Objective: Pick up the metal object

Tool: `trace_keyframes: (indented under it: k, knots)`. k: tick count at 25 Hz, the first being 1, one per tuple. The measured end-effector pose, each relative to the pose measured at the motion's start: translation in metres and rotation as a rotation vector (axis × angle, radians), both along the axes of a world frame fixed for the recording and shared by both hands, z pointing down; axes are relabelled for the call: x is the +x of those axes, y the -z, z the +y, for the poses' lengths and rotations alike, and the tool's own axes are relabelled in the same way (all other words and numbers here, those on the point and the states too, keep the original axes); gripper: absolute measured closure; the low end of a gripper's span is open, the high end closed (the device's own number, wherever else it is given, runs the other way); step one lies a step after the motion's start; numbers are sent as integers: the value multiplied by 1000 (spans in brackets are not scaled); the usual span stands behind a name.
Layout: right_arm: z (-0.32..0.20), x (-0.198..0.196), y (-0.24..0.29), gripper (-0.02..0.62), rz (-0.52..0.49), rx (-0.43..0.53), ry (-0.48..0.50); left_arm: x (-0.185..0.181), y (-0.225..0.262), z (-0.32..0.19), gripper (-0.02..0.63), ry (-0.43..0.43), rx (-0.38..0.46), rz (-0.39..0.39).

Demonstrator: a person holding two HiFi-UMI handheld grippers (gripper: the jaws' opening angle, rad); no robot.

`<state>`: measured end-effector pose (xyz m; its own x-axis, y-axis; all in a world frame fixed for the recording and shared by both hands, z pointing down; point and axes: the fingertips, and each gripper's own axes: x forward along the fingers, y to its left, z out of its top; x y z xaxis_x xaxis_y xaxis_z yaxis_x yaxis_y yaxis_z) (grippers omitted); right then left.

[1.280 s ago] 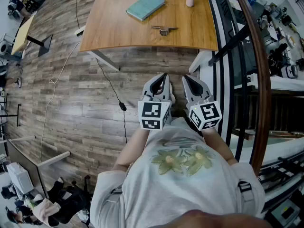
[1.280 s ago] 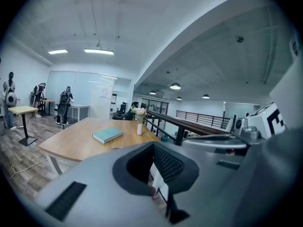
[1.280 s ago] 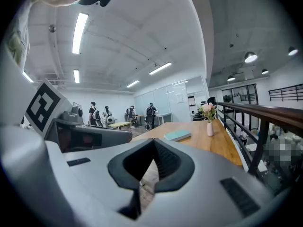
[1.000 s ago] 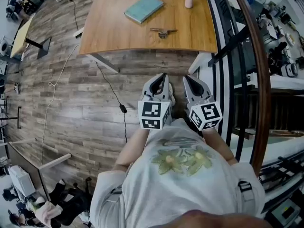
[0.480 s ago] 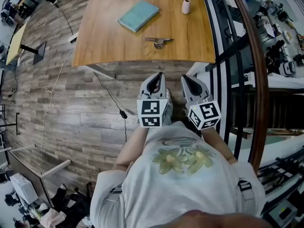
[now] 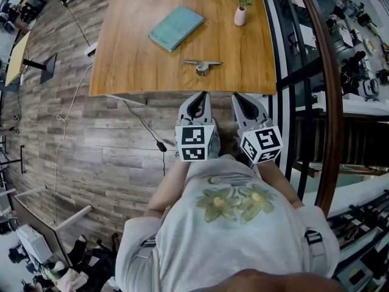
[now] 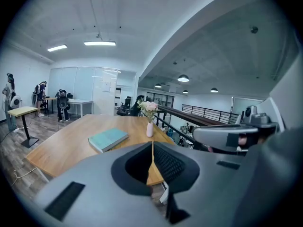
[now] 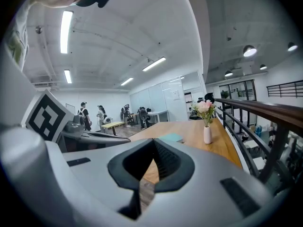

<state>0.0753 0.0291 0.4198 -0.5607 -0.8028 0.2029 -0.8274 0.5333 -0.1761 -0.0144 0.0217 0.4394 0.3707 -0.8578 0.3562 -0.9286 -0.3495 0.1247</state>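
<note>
The head view is aimed steeply downward. Both gripper views are set close behind their jaws, and the table (image 6: 134,53) and vase (image 6: 240,16) ahead are shared.

Words: none can be read in any view.
Numbers: none can be read.
Left cube (image 6: 197,143): black and white square shapes, no letters.
Right cube (image 6: 261,146): the same kind of square shapes, no letters.
Book (image 6: 176,28): plain teal cover, no title shows.
Shirt (image 6: 231,202): a flower picture; any print is too small to read.
</note>
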Motion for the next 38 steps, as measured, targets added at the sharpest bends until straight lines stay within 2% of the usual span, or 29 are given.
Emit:
trace_keyframes:
  k: [11,17,27,38]
  knots:
    - [-68,-2,1,588,20,-5,21,0,-13,-68,481,18,-27,-10]
    - [-91,-6,0,588,32,-5,45,-6,-28,-94,385,48,-70,-31]
    - [-120,-8,-12,588,40,-25,44,-14,-66,-120,325,93,-139,-86]
    - [-138,-6,-36,588,70,-82,38,-12,-121,-138,299,104,-246,-128]
